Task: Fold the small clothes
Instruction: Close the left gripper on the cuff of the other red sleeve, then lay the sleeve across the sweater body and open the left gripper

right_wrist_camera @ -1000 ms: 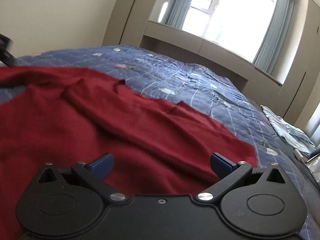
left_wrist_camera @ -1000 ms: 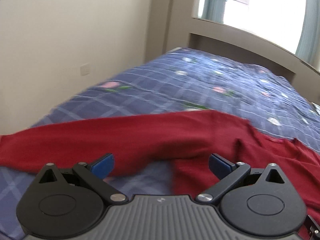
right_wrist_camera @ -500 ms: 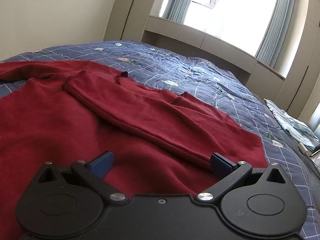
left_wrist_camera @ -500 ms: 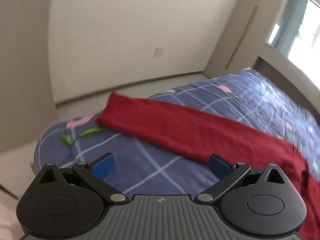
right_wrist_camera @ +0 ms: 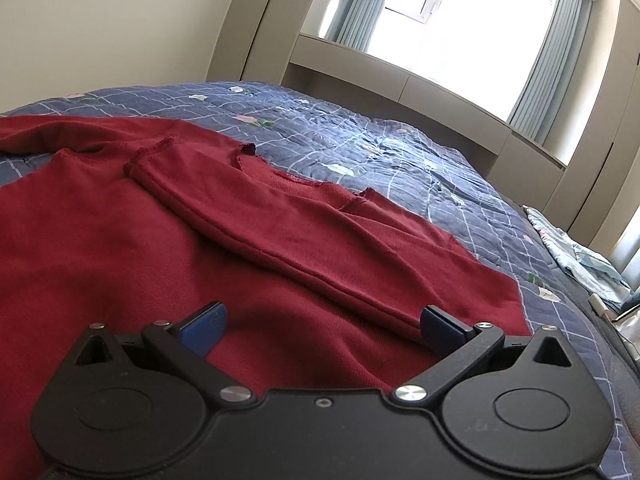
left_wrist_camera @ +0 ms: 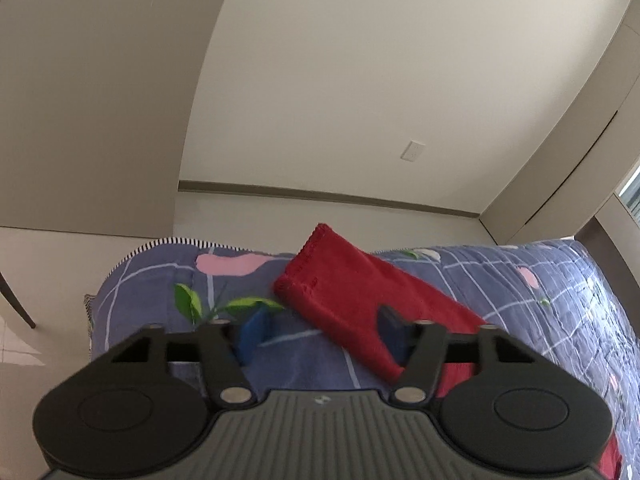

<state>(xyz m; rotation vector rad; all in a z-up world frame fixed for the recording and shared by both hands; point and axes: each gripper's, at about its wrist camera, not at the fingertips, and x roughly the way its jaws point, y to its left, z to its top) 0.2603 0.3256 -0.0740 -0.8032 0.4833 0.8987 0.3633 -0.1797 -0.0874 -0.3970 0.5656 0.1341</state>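
A dark red long-sleeved top (right_wrist_camera: 100,240) lies spread on the blue checked bed cover (right_wrist_camera: 360,140), with one sleeve (right_wrist_camera: 280,224) folded across its body. The other sleeve (left_wrist_camera: 344,296) stretches out toward the bed's corner, cuff end away from me. My left gripper (left_wrist_camera: 320,332) hovers over that sleeve with its jaws closing. The sleeve lies between the blue pads, nearer the right fingertip (left_wrist_camera: 390,320), and the pads do not press it. My right gripper (right_wrist_camera: 320,324) stands open low over the top's body, holding nothing.
The bed's corner and edge (left_wrist_camera: 120,264) drop off just past the cuff, with floor and a pale wall beyond. A dark furniture leg (left_wrist_camera: 16,300) stands at the far left. A light blue cloth (right_wrist_camera: 580,260) lies at the bed's right side, below the window.
The left gripper swung left along the outstretched sleeve to its cuff end, rolled, and its jaws narrowed. The sleeve folded over the top's body settled flat. The right gripper kept still.
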